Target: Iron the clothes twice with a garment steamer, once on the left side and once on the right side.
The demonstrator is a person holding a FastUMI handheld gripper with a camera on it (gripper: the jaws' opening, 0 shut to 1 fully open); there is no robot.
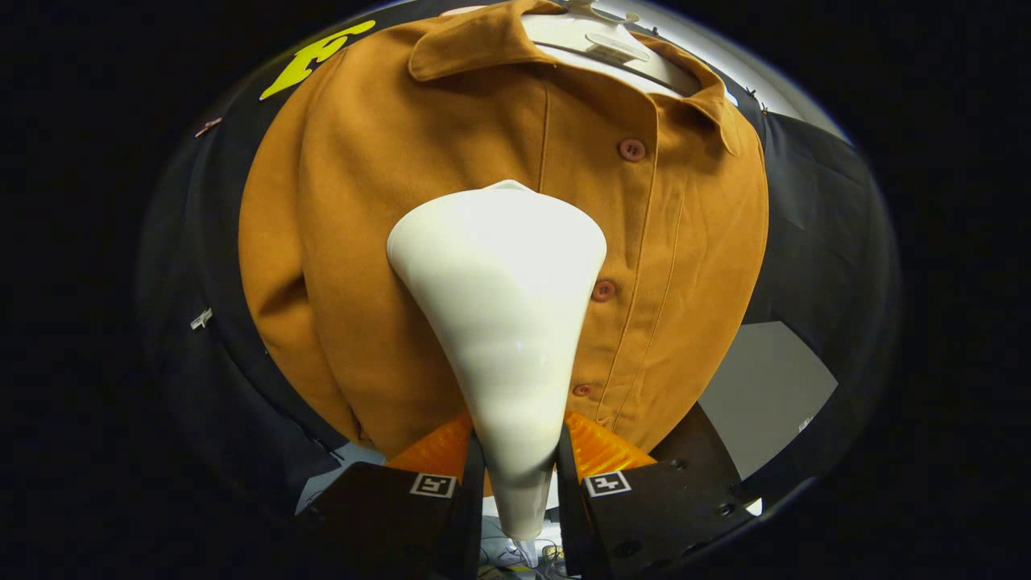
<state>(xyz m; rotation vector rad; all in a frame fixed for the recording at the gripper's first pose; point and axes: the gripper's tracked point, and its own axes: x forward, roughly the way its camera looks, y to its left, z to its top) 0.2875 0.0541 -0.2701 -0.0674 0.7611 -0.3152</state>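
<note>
An ochre button-up shirt (362, 242) hangs on a white hanger (604, 48) straight ahead of me. The white cone-shaped steamer head (499, 306) rises from between my fingers, its wide end up against the shirt's chest just left of the button placket (604, 290). My gripper (517, 475) is shut on the steamer's narrow handle, with one finger on each side of it. The steamer's lower end and a thin cord show below the fingers.
Black cloth wall (813, 242) surrounds the shirt on both sides. A pale floor or panel (765, 395) shows beyond the shirt's lower right hem. An orange ribbed part (600, 451) sits just behind the fingers.
</note>
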